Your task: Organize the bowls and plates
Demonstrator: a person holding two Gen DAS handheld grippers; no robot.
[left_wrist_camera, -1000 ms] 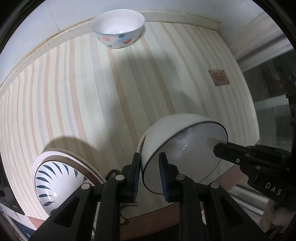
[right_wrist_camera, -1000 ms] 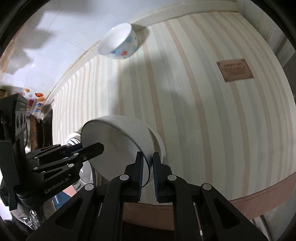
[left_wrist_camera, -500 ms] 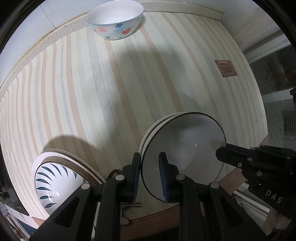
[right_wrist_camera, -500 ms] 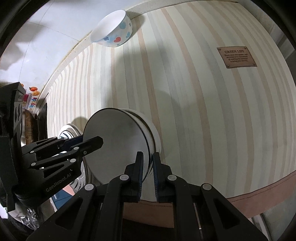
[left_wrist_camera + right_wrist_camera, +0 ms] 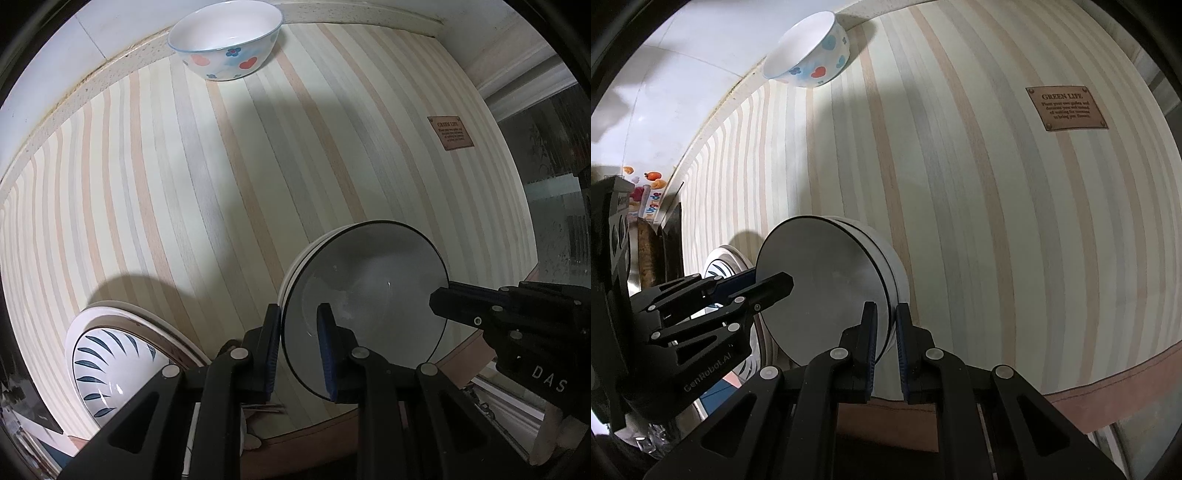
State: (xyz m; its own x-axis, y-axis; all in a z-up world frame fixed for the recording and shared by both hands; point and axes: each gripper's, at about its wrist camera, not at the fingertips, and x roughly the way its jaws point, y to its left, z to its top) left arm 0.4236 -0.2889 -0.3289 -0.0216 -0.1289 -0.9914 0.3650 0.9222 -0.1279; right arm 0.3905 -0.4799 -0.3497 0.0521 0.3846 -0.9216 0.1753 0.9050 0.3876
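Note:
A white bowl with a thin dark rim [image 5: 373,295] sits nested in another white bowl on the striped tablecloth, also in the right wrist view [image 5: 827,288]. My left gripper [image 5: 298,325] is shut on its left rim. My right gripper [image 5: 885,325] is shut on the opposite rim. A bowl with red and blue hearts [image 5: 225,44] stands at the far edge, also in the right wrist view [image 5: 809,51]. A stack of plates with blue leaf marks [image 5: 110,358] lies at the near left.
A brown label patch [image 5: 1067,109] is sewn on the tablecloth [image 5: 184,184] at the right. The table's front edge with a brown hem [image 5: 1108,398] runs close below the bowls. A wall borders the far side.
The held bowl has tipped from tilted to level and come down into the bowl beneath it. Both grippers stay shut on its rim.

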